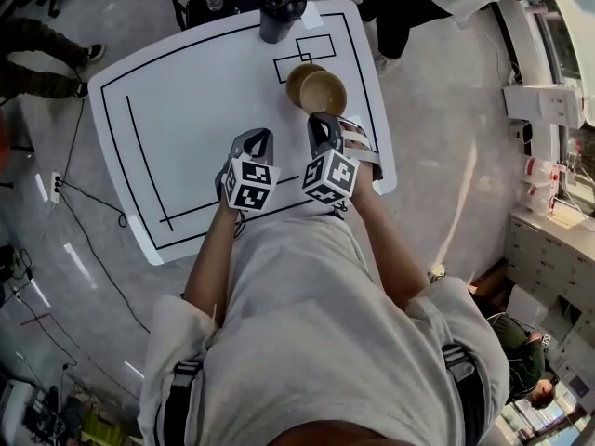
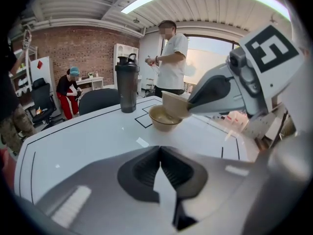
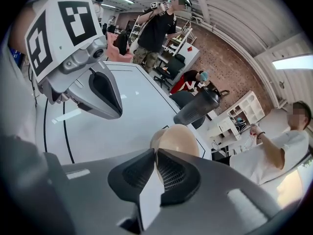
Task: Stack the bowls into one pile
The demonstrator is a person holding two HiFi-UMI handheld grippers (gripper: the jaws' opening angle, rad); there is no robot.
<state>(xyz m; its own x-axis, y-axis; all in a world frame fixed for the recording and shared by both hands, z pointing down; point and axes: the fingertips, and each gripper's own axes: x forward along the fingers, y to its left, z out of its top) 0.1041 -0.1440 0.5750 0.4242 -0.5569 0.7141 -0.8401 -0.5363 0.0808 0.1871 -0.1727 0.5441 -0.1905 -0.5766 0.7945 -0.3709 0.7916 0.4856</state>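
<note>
Two tan bowls are at the far right of the white table (image 1: pixel 186 110). One bowl (image 1: pixel 299 78) (image 2: pixel 163 119) rests on the table. The other bowl (image 1: pixel 324 92) (image 2: pixel 175 104) (image 3: pixel 180 140) hangs tilted over the first one's right rim, and I cannot tell whether they touch. My right gripper (image 1: pixel 323 119) (image 3: pixel 155 153) (image 2: pixel 191 105) is shut on its near rim. My left gripper (image 1: pixel 257 137) (image 2: pixel 160 149) (image 3: pixel 116 112) hovers over the table to the left of the bowls, shut with nothing in it.
A dark shaker bottle (image 1: pixel 282 7) (image 2: pixel 127 84) (image 3: pixel 198 109) stands at the table's far edge, just behind the bowls. Black lines and small rectangles mark the tabletop. People stand and sit beyond the table. A chair (image 2: pixel 98 101) is at the far side.
</note>
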